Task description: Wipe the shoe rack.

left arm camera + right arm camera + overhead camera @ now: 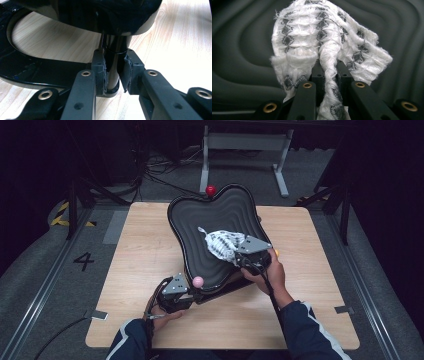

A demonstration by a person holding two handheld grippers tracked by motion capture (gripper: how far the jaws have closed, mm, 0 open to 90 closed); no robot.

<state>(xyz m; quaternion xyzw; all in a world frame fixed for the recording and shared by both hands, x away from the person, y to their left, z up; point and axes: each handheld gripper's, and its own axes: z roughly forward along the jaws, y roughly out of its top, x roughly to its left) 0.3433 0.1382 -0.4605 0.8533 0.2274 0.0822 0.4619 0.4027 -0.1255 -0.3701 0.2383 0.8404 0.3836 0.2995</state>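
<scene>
Now the left gripper (113,75) fingers pinch the black tray's leg (113,62) near the frame's middle. Meanwhile the right gripper (329,75) fingers hold a white cloth (322,37) against the tilted tray (200,220).

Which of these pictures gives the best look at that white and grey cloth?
The right gripper view: the white and grey patterned cloth sits close up, pinched between that gripper's jaws, its woven diamonds and frayed edges clear. The high view shows it small, bunched against the tilted black tray. The left gripper view looks at the tray's post instead.
</scene>
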